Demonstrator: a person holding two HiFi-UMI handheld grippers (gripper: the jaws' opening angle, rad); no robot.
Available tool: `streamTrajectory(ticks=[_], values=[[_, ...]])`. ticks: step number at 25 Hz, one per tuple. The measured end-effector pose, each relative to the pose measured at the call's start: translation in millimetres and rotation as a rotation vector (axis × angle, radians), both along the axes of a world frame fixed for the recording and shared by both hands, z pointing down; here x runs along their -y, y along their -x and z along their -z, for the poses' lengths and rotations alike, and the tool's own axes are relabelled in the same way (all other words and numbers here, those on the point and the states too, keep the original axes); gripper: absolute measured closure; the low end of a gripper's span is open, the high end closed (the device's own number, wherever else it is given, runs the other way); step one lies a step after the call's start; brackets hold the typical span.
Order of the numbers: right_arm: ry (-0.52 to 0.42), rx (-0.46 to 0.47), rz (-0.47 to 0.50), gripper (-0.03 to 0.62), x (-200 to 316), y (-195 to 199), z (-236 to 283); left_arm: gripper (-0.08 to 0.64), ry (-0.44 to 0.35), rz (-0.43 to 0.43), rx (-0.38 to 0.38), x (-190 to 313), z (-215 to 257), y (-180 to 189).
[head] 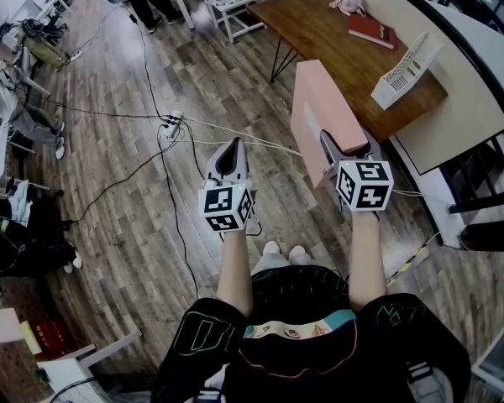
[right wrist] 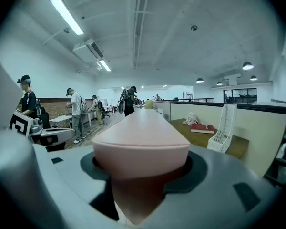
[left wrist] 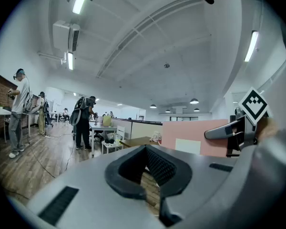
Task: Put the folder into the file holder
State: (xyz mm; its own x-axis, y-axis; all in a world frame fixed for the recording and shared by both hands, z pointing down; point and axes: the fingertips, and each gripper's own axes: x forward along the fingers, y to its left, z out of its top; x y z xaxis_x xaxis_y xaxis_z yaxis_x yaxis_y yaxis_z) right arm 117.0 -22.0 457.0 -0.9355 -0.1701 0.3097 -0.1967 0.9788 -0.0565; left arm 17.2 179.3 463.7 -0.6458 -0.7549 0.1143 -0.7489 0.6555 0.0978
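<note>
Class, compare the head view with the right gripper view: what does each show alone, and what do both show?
Head view only: the power strip and cables on the floor, and the person's own shoes. Right gripper view only: the ceiling lights. Both: the pink folder gripped by the right hand-held gripper, the white file holder and the red book on the wooden table.

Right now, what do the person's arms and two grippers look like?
The left gripper and right gripper are smooth grey shells that taper to jaws lined with black rubber. Each carries a white cube printed with black square markers. The forearms are bare. The person wears a black top with green outline print on its short sleeves.
</note>
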Motion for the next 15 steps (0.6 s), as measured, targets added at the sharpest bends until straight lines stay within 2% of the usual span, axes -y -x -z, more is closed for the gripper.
streamTrajectory(ticks=[5,11,15], values=[[-0.022,-0.006,-0.007,0.301,2.5,-7.9,-2.6,0.563,-0.009,0.003,-0.004,3.2,-5.0,-12.5],[0.029,0.012,-0.009,0.301,7.3,-17.8,-1.4,0.563,-0.032,0.003,-0.006,7.7,-3.7,-17.3],[0.028,0.024,-0.015,0.301,13.8,-21.8,5.4,0.563,-0.038,-0.011,0.017,15.7,5.7,-20.8]])
